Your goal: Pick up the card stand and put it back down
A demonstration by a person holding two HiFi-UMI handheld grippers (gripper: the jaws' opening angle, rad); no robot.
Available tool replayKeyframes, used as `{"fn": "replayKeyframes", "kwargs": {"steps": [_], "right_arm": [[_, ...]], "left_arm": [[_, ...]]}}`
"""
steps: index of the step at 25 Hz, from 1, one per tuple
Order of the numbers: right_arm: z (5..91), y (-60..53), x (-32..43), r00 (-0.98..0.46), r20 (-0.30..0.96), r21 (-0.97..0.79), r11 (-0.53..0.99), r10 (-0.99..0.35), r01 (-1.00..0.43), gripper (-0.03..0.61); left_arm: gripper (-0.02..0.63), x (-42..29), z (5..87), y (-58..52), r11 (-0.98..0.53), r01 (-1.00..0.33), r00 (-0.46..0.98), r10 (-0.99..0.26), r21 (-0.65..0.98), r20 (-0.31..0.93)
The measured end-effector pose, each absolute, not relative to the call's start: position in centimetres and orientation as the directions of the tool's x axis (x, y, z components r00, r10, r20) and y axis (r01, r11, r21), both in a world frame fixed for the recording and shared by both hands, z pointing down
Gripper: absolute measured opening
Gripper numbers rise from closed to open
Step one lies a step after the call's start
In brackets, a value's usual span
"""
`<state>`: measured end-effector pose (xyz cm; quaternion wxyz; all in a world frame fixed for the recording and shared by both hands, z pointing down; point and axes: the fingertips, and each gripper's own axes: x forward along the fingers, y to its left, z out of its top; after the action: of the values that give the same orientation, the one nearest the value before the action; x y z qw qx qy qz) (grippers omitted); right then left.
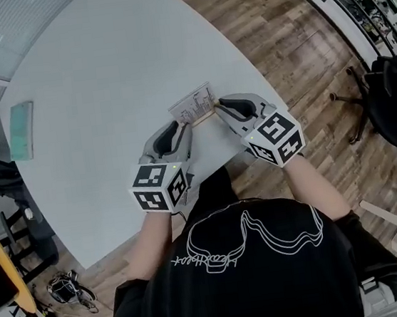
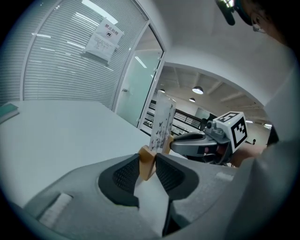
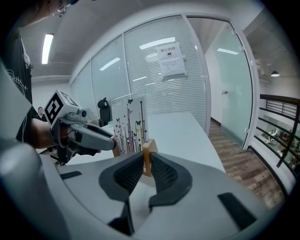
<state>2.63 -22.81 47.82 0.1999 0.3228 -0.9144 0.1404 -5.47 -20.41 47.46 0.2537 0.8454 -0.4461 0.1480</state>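
The card stand (image 1: 195, 107) is a wooden bar with a clear upright card printed with black stems and butterflies. It hangs above the white table (image 1: 104, 94), held at both ends. My left gripper (image 1: 184, 126) is shut on the bar's left end (image 2: 147, 161), and the card (image 2: 161, 123) rises just beyond its pads. My right gripper (image 1: 218, 106) is shut on the right end (image 3: 148, 154), with the card (image 3: 129, 124) standing to the left of it. Each gripper sees the other across the stand.
A teal notebook (image 1: 21, 130) lies near the table's far left edge. Wooden floor (image 1: 301, 55) runs to the right, with an office chair (image 1: 385, 95) there. Glass walls with blinds and a posted notice (image 3: 169, 60) stand beyond the table.
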Motion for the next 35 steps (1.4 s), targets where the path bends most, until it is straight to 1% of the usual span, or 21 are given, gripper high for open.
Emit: {"fn": "replayKeyframes", "kwargs": {"steps": [4, 18, 27, 35], "right_arm": [[46.0, -20.2, 3.0, -0.718, 0.438, -0.130, 0.752, -0.540, -0.646, 0.058], [40.5, -10.7, 5.8, -0.705, 0.390, -0.072, 0.743, -0.593, -0.665, 0.058], [39.9, -5.2, 6.8, -0.712, 0.371, -0.060, 0.750, -0.596, -0.659, 0.058], [39.8, -2.5, 6.3, -0.718, 0.370, -0.058, 0.757, -0.589, -0.651, 0.058]], "left_arm": [[0.115, -5.2, 45.4, -17.9, -0.475, -0.824, 0.567, -0.687, 0.310, 0.454], [0.115, -2.5, 39.9, -9.1, -0.532, -0.810, 0.585, -0.705, 0.248, 0.400], [0.115, -1.5, 39.5, -3.4, -0.534, -0.810, 0.586, -0.709, 0.244, 0.394], [0.115, -2.0, 39.2, -0.8, -0.523, -0.819, 0.573, -0.721, 0.237, 0.390]]}}
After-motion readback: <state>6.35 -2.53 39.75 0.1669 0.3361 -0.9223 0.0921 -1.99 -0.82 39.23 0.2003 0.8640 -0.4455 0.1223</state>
